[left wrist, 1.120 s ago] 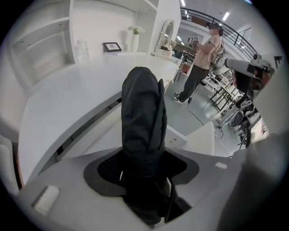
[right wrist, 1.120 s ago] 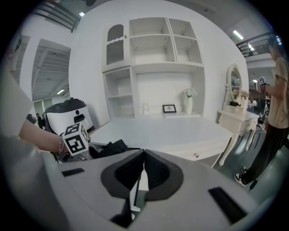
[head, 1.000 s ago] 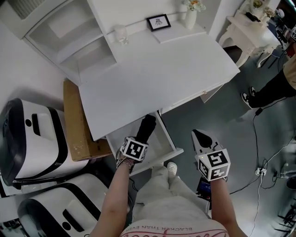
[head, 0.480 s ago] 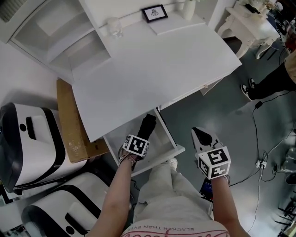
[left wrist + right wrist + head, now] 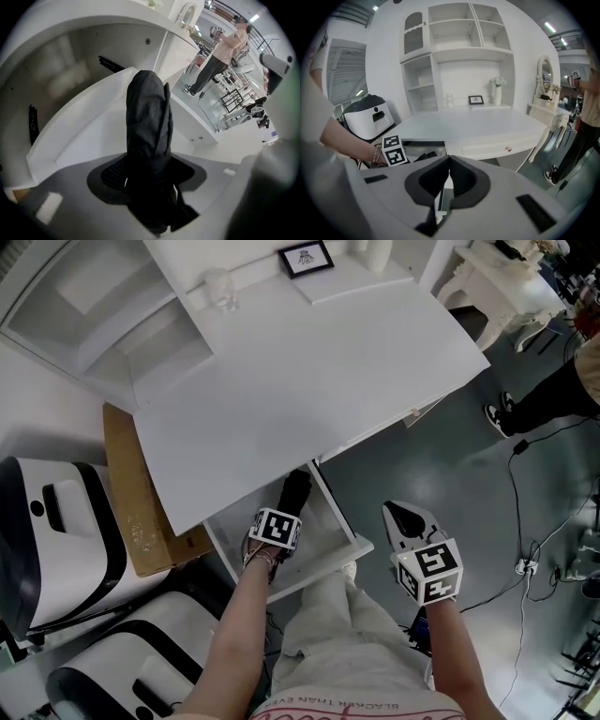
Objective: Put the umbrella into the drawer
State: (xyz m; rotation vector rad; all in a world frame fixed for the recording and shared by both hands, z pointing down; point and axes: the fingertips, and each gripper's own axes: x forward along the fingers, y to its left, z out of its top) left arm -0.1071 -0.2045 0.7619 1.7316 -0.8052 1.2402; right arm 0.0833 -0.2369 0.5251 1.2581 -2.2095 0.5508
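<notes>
The folded black umbrella [image 5: 293, 491] points down into the open white drawer [image 5: 339, 512] under the desk. My left gripper [image 5: 284, 512] is shut on its lower end, just over the drawer. In the left gripper view the umbrella [image 5: 149, 117] stands up from between the jaws of the left gripper [image 5: 150, 180], with the drawer's white inside wall [image 5: 70, 136] behind it. My right gripper [image 5: 406, 519] hangs to the right of the drawer over the grey floor. Its jaws are shut with nothing in them, as the right gripper [image 5: 449, 174] shows in its own view.
The white desk top [image 5: 309, 381] overhangs the drawer, with a framed picture [image 5: 305, 257] at its back. A cardboard box [image 5: 136, 493] and white-and-black machines [image 5: 47, 540] stand at the left. A cable [image 5: 525, 521] lies on the floor and a person [image 5: 553, 399] stands at the right.
My left gripper has sunk toward the drawer, so the umbrella reaches deeper into it. The right gripper has dropped a little.
</notes>
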